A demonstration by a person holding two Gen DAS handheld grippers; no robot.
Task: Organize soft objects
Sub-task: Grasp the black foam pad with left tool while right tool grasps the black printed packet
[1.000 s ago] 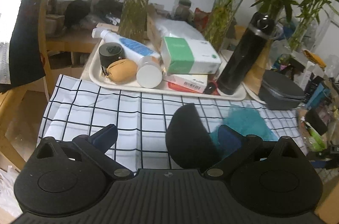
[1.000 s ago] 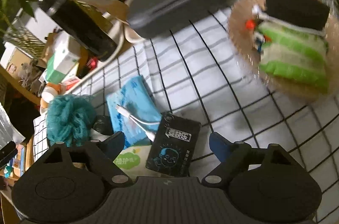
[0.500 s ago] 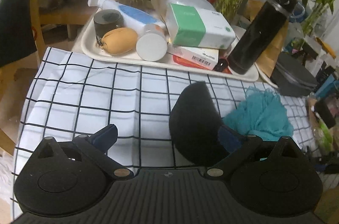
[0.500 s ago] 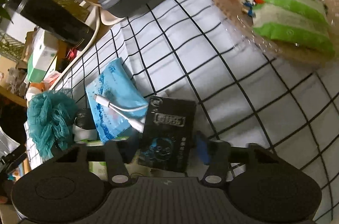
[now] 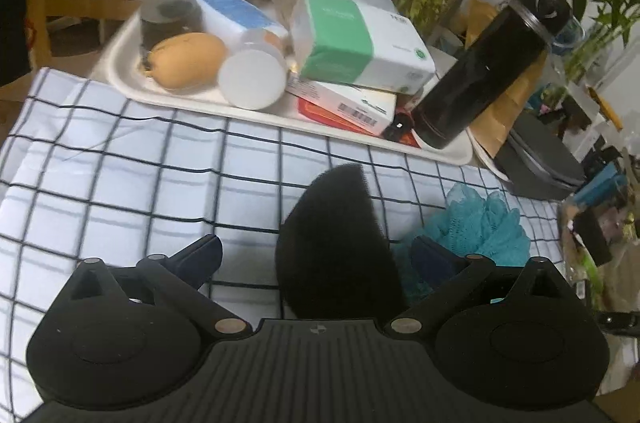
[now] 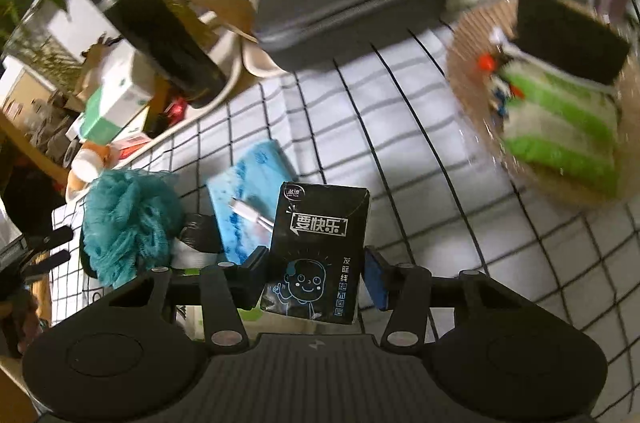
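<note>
Right gripper [image 6: 314,269]: jaws have just been closing; both pads now pinch the black tissue pack [image 6: 318,247] across its width, low on the pack, which looks tilted up clear of the checked cloth [image 6: 400,151].
Pack handling: light, soft wrapper over a yielding stack; probably dents rather than slips. Side-to-side hold near the middle seems soundest.
Left gripper [image 5: 316,259]: jaws spread wide, nothing pressed; a black foam half-disc [image 5: 334,243] stands between them, nearer its right finger.
Just beyond: teal mesh pouf [image 6: 128,219], blue wipes pack [image 6: 252,191] with a white cable end on it.
Far: woven plate [image 6: 472,95] holding a green-striped soft bundle [image 6: 560,135]; white tray [image 5: 128,43].
</note>
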